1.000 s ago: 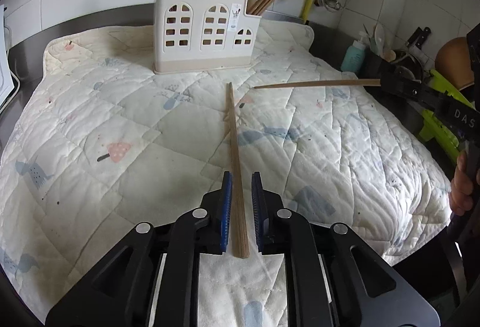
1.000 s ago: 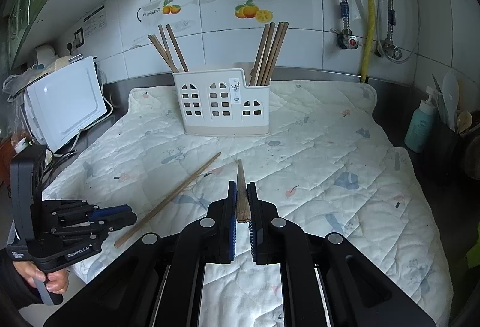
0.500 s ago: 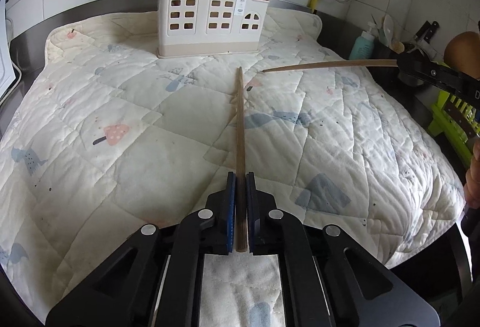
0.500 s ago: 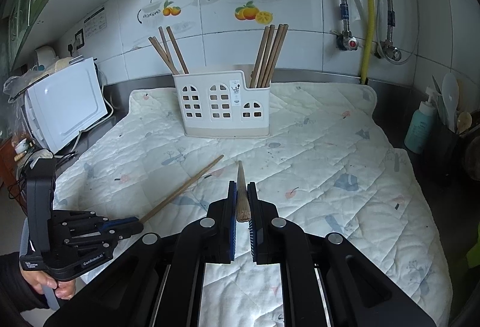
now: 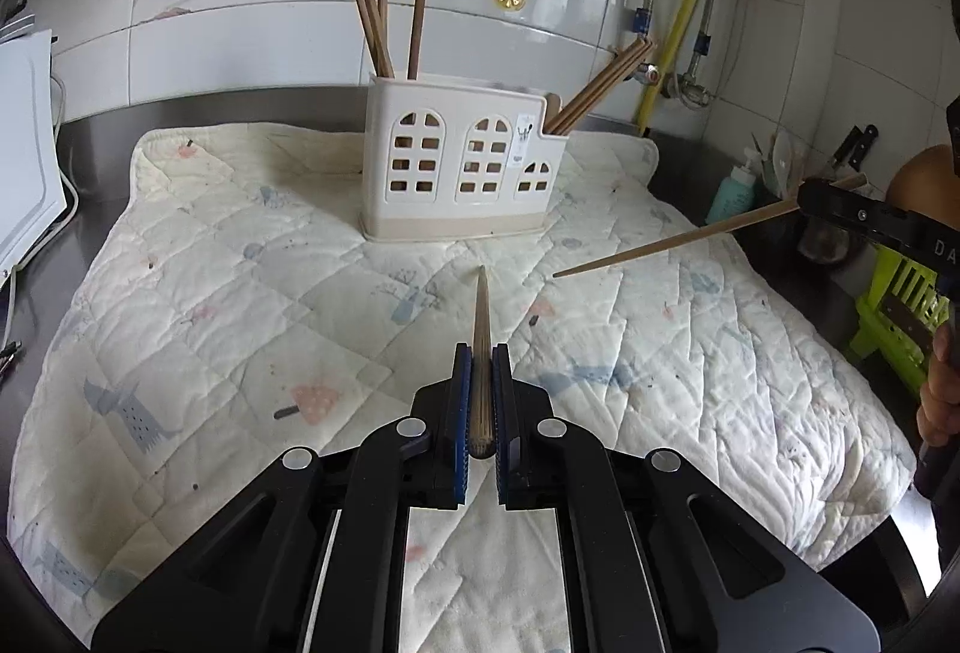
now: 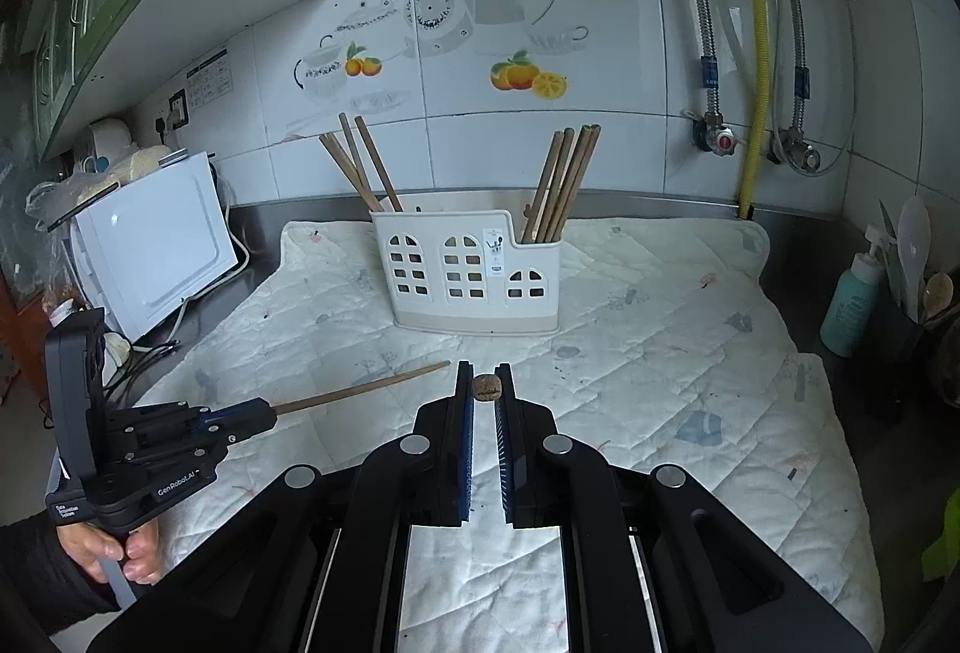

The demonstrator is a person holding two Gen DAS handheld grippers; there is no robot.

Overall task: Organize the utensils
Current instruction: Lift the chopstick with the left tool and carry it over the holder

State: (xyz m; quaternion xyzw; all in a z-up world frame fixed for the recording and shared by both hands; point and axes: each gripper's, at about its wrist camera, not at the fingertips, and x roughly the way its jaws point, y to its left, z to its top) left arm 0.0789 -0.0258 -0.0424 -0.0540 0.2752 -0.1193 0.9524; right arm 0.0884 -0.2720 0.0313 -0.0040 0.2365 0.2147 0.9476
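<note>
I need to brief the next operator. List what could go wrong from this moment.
1. Both chopsticks point toward the middle: the left claw's chopstick and the right claw's chopstick could cross on the way to the white holder.
2. The right claw pinches its chopstick only at the butt end, so it may pivot or slip.
3. The holder's end compartments already carry leaning chopsticks, which an incoming tip might knock.

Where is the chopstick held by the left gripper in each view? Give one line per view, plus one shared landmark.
Left wrist: chopstick at bottom center, running forward from the left gripper.
Right wrist: same chopstick at lower left, pointing right from the left gripper.
Shared landmark: white utensil holder.
</note>
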